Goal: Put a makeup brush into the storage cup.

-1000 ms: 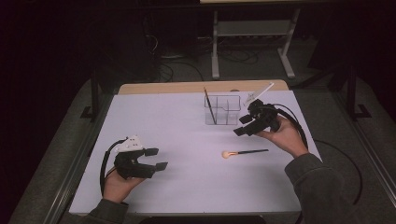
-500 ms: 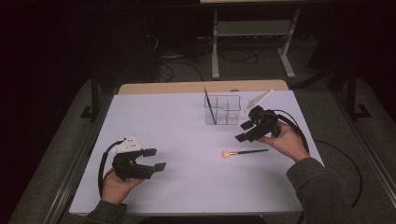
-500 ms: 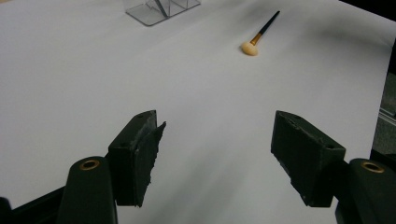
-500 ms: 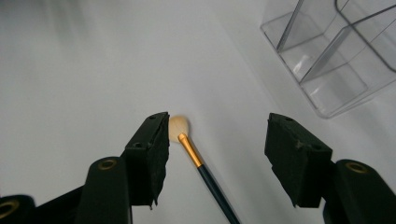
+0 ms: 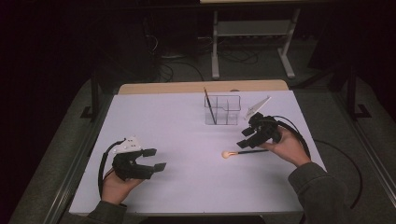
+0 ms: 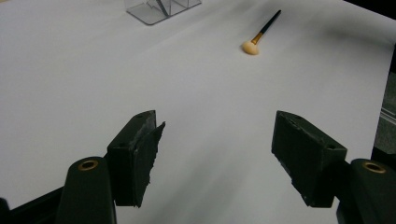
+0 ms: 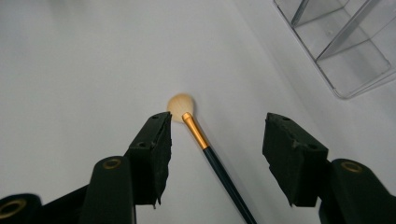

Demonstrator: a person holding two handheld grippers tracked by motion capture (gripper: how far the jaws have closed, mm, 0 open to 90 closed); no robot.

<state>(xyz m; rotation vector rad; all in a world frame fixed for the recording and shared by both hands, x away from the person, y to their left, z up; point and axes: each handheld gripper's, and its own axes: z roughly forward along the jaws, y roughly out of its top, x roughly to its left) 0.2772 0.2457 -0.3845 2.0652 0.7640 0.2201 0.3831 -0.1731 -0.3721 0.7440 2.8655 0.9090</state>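
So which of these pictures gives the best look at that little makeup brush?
The right gripper view: the makeup brush lies close up between the open jaws, with tan head, gold ferrule and dark handle clear. The left gripper view shows it small and far off; the high view shows it tiny on the table.

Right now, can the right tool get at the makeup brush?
Probably yes: the right tool is open with the makeup brush lying between its jaws on the bare white table, untouched, nothing blocking.

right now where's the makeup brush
In the high view the makeup brush lies flat on the white table, right of centre, under the right gripper, nearer than the clear organizer.
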